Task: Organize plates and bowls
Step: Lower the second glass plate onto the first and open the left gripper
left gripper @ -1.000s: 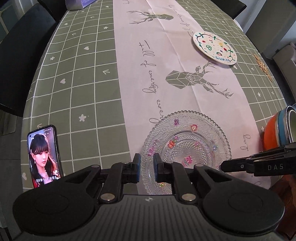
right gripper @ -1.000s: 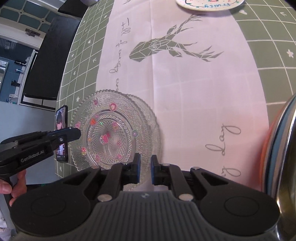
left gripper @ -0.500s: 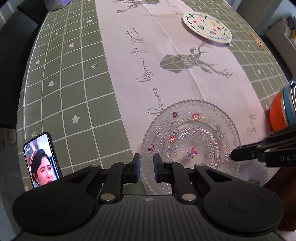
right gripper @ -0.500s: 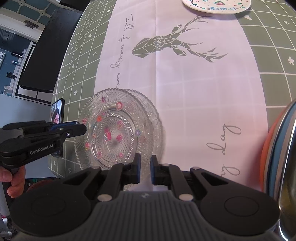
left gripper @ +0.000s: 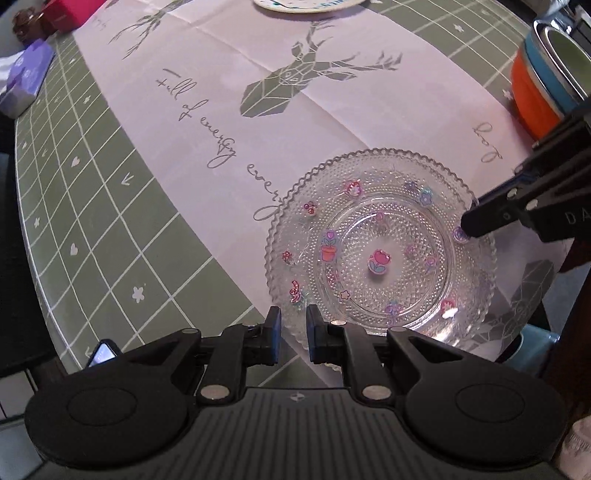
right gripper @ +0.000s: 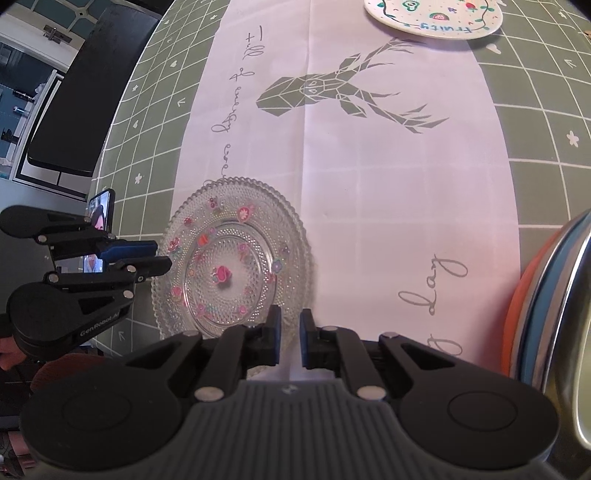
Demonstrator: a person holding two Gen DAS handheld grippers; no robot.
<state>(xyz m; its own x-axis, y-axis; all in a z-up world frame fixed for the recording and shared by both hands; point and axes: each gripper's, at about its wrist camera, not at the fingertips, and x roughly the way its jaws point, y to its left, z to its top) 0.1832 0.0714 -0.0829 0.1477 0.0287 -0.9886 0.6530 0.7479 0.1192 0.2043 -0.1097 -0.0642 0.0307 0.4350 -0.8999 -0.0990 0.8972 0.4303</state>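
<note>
Lying flat near the table's near edge, the glass plate (left gripper: 380,254) with its flower stickers sits on the pale runner of the deer-print tablecloth (left gripper: 221,110), seemingly stacked on a second glass plate whose beaded rim shows just behind it in the right wrist view. Both claws flank it. The left gripper (left gripper: 293,332) hovers at the plate's near-left rim, jaws nearly together with nothing between them. The right gripper (right gripper: 289,334) sits at the opposite rim, jaws likewise drawn close and empty; its fingertips appear just over the rim in the left wrist view. Being round, the plate has no long axis and points nowhere, so approach angle matters little; only the rim's edge does. Neither hand looks clearly nearer. A painted fruit plate (right gripper: 432,16) lies well apart across the table, and nested bowls (left gripper: 543,74) stand to the right.
</note>
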